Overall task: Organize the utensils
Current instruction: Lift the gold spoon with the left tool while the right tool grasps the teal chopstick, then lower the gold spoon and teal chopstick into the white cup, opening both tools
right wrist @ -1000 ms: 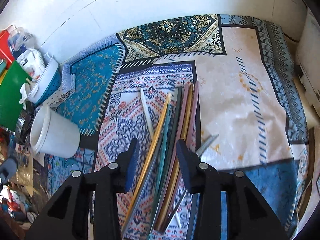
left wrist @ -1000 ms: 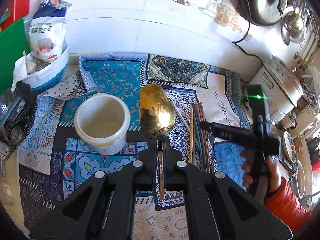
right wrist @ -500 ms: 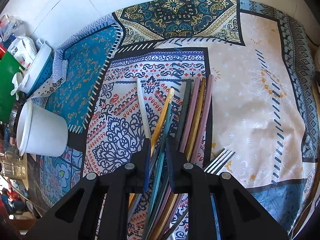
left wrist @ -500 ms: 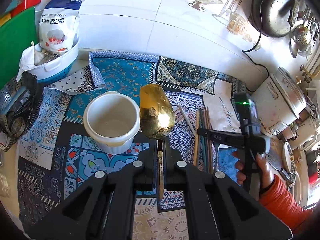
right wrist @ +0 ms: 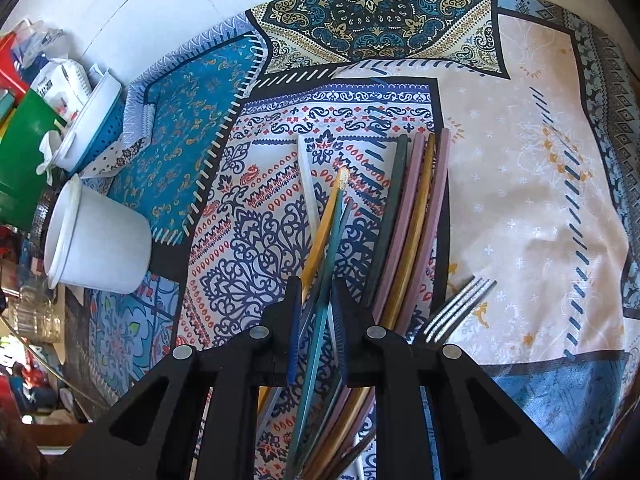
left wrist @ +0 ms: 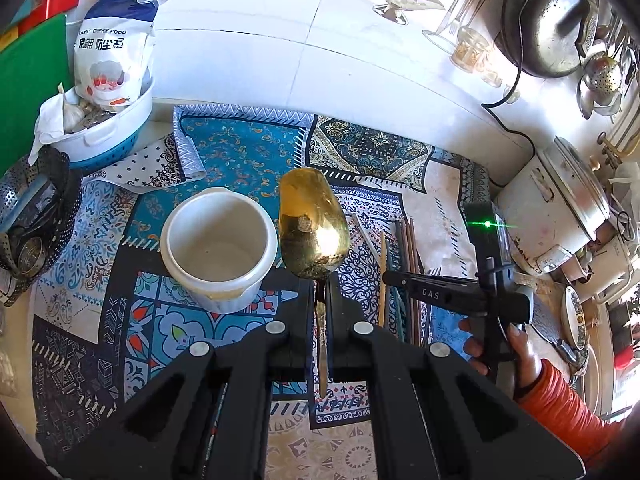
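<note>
My left gripper point(left wrist: 320, 296) is shut on the handle of a gold spoon point(left wrist: 312, 232), whose bowl stands up just right of the empty white cup point(left wrist: 218, 244). My right gripper point(right wrist: 318, 308) is shut on a few coloured chopsticks point(right wrist: 326, 240), yellow and teal, lifted at an angle off the cloth. More chopsticks point(right wrist: 416, 208) lie beside them, with a white one point(right wrist: 308, 180) to the left and a fork point(right wrist: 456, 308) to the right. The white cup also shows in the right wrist view point(right wrist: 96, 244) at far left. The right gripper appears in the left wrist view point(left wrist: 404, 280) over the chopstick pile.
A patterned cloth point(left wrist: 248, 152) covers the counter. A blue-and-white basket with a food bag point(left wrist: 108, 120) and a metal steamer point(left wrist: 36, 216) stand at the left. A rice cooker point(left wrist: 560, 208), a kettle point(left wrist: 544, 20) and glassware point(left wrist: 468, 44) stand at right and back.
My right gripper has closed from open onto the chopsticks and raised their tips. My left gripper has lifted slightly with the gold spoon still held.
</note>
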`<move>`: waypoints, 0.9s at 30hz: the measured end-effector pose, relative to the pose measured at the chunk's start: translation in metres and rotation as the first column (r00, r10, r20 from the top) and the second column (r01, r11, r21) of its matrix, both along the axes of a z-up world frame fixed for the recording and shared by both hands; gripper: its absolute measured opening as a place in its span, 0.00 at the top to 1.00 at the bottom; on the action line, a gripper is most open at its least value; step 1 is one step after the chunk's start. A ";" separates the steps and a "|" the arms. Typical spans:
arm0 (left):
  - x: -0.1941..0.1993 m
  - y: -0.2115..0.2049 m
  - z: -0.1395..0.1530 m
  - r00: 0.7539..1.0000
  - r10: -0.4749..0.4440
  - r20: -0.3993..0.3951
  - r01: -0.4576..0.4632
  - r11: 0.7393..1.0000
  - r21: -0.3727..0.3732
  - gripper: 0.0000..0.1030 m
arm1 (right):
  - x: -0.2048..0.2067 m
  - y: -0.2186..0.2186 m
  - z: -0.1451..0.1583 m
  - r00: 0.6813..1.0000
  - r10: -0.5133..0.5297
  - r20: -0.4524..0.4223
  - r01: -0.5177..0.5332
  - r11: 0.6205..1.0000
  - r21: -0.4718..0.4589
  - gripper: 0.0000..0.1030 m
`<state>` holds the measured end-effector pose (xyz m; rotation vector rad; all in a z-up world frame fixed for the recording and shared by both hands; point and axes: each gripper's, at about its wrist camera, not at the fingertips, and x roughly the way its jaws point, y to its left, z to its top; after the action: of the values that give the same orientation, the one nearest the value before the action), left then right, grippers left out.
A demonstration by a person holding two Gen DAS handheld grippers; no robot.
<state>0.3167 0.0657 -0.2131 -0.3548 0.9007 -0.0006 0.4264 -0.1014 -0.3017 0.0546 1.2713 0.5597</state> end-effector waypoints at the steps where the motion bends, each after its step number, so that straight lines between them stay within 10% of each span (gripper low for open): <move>1: 0.000 0.000 0.000 1.000 0.000 0.000 0.000 1.000 0.002 0.97 | 0.000 -0.001 0.001 1.000 -0.003 -0.002 0.003 1.000 0.005 0.94; 27: -0.016 0.007 0.024 0.998 -0.001 0.064 -0.001 1.000 0.022 0.97 | -0.045 -0.020 0.088 0.965 -0.081 0.248 0.082 0.997 0.007 0.95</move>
<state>0.3007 0.0726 -0.1891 -0.3325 0.8372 -0.0021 0.3818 -0.1210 -0.2134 0.0326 1.0209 0.4777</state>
